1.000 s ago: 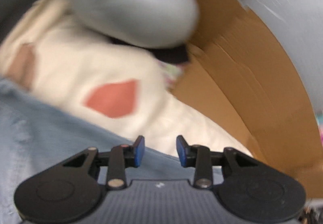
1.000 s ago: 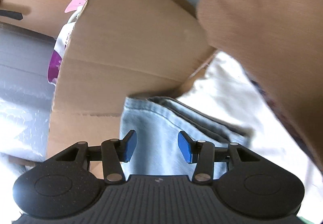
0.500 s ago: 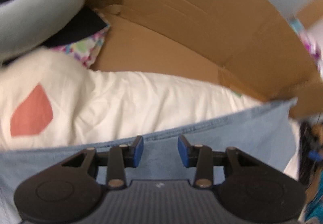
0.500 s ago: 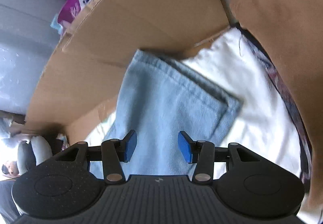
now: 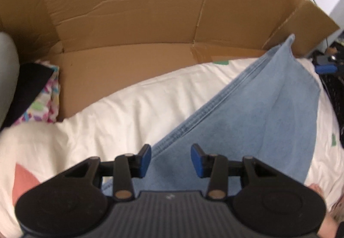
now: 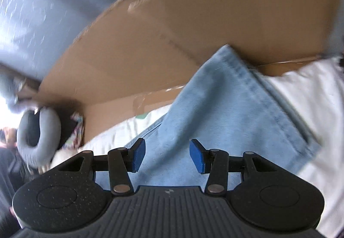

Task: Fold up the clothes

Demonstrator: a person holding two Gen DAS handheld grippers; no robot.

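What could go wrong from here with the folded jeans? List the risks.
1. Both the left gripper and right gripper hover open above the jeans; a shallow pinch may catch only the top layer and undo the fold.
2. The cardboard box stands close behind; a swung corner could snag its flap.
3. The white sheet underneath might get pinched along with the denim.

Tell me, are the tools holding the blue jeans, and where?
Neither holds anything. The left tool and right tool both stand open above the blue jeans, which lie on the white sheet, pads clear of the cloth.
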